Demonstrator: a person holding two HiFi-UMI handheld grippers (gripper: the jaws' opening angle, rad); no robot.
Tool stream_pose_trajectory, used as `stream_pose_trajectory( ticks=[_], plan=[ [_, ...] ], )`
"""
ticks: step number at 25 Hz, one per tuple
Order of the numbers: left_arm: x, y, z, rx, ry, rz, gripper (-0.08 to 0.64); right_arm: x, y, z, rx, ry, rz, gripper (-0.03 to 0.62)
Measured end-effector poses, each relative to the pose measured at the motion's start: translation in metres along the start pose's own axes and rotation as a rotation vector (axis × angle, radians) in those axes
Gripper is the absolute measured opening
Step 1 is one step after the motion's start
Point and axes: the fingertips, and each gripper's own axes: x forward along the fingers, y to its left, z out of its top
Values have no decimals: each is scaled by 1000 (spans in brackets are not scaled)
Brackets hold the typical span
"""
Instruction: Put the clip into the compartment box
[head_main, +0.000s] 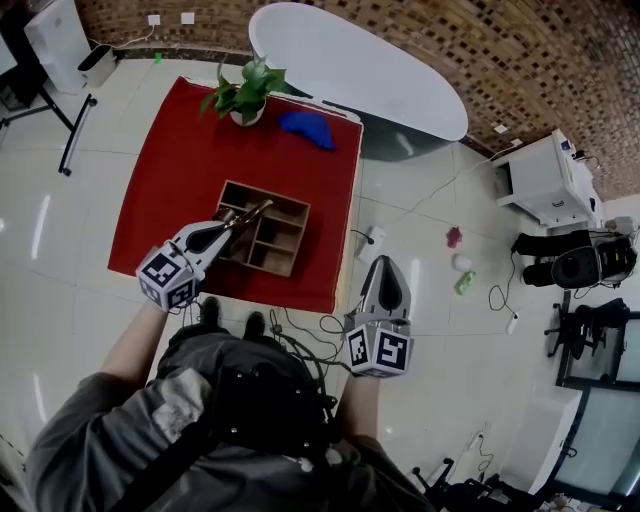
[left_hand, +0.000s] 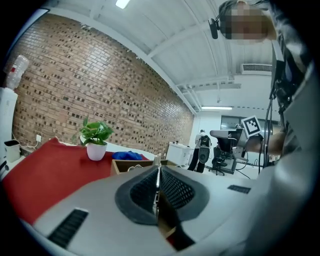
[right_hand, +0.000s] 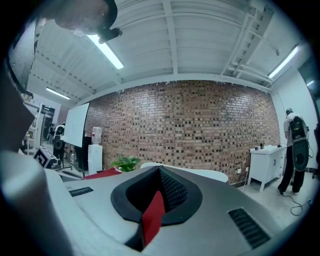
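Observation:
The wooden compartment box (head_main: 285, 212) sits on the red table (head_main: 180, 150), its open cells facing up. My left gripper (head_main: 230, 226) hovers over the box's left side, shut on a thin brass-coloured clip (head_main: 253, 211) that sticks out past the tips toward the box's middle. In the left gripper view the clip (left_hand: 158, 172) shows as a narrow metal edge pinched between the black pads, with the box (left_hand: 131, 164) just beyond. My right gripper (head_main: 385, 264) hangs over the white floor to the right of the table, shut, with nothing in it (right_hand: 159, 171).
A potted plant (head_main: 244, 95) and a blue cloth (head_main: 308, 127) lie at the table's far edge. A white oval table (head_main: 360, 60) stands behind. Cables (head_main: 310, 330) and small items (head_main: 461, 272) lie on the floor; a white cabinet (head_main: 545, 180) and chairs (head_main: 575, 265) are at the right.

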Motion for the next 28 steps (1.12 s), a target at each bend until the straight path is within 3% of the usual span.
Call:
stream_pose_trajectory(
  ticks=[8, 11, 16, 23, 25, 28],
  plan=[
    [-2, 1, -9, 7, 22, -8, 52, 8, 16, 0, 3, -6, 24, 18],
    [-5, -3, -3, -43, -6, -61, 160, 10, 23, 1, 1, -9, 34, 20],
    [-15, -1, 9, -18, -28, -61, 190, 4, 28, 4, -1, -16, 29, 20],
    [-51, -1, 72, 36, -155, -5, 176, 2, 38, 20, -17, -39, 40, 18],
    [-66, -1, 99, 54, -214, 8, 101, 3, 42, 27, -24, -46, 49, 20],
    [-89, -2, 139, 87, -284, 16, 51, 6, 48, 38, -32, -63, 59, 20]
  ],
)
